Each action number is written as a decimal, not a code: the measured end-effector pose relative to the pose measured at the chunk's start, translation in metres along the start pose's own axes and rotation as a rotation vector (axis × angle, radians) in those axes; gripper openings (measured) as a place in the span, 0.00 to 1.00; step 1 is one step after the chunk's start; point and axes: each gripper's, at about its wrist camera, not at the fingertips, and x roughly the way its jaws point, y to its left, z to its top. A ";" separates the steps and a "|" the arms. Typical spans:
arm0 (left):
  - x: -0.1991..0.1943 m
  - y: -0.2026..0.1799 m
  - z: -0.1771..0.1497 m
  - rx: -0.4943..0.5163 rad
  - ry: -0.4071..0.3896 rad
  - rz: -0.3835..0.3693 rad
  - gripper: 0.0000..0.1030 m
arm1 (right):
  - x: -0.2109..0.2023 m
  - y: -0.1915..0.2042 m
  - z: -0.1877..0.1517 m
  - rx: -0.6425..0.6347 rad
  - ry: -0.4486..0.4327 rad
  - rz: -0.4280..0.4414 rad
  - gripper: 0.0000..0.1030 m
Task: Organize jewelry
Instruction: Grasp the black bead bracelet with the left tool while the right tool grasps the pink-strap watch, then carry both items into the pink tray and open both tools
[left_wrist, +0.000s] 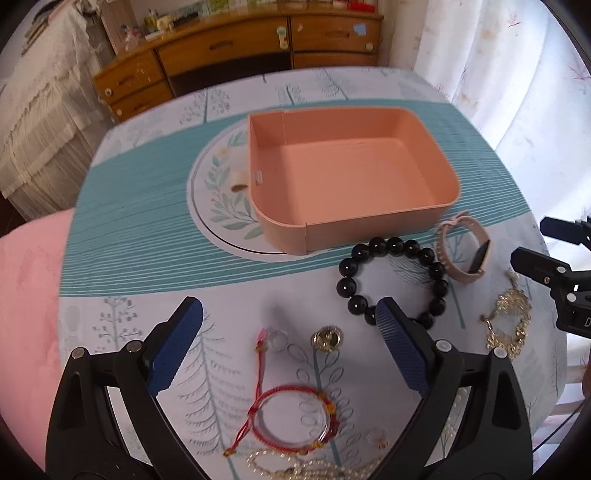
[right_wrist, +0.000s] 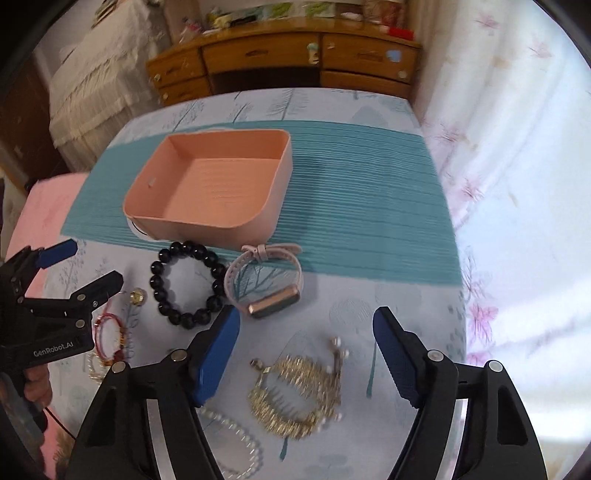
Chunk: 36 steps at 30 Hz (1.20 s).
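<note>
Hovering with jaws spread wide and holding nothing, the left gripper (left_wrist: 290, 317) and right gripper (right_wrist: 304, 325) face the smooth peach tray (left_wrist: 424, 218); glossy black bead bracelet (left_wrist: 391, 280) lies just beside its near wall.

Matt plastic tray (left_wrist: 369, 221), glossy black bead bracelet (left_wrist: 391, 245), printed cloth tablecloth (left_wrist: 129, 229)

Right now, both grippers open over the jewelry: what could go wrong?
1. The open right gripper hangs over the spiky gold hair comb; its dangling bead strands may snag.
2. The white pearl strand runs under the right gripper's left finger and may drag.
3. The empty pink plastic tray looks light; a bump may shift it.
</note>
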 end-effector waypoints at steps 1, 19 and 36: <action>0.009 -0.001 0.003 -0.005 0.021 -0.009 0.91 | 0.011 -0.001 0.006 -0.036 0.012 0.003 0.74; 0.062 -0.026 0.017 0.069 0.119 -0.014 0.89 | 0.101 0.013 0.058 -0.361 0.121 0.105 0.52; 0.022 -0.019 0.012 0.033 0.046 -0.104 0.12 | 0.052 0.008 0.031 -0.276 0.055 0.120 0.07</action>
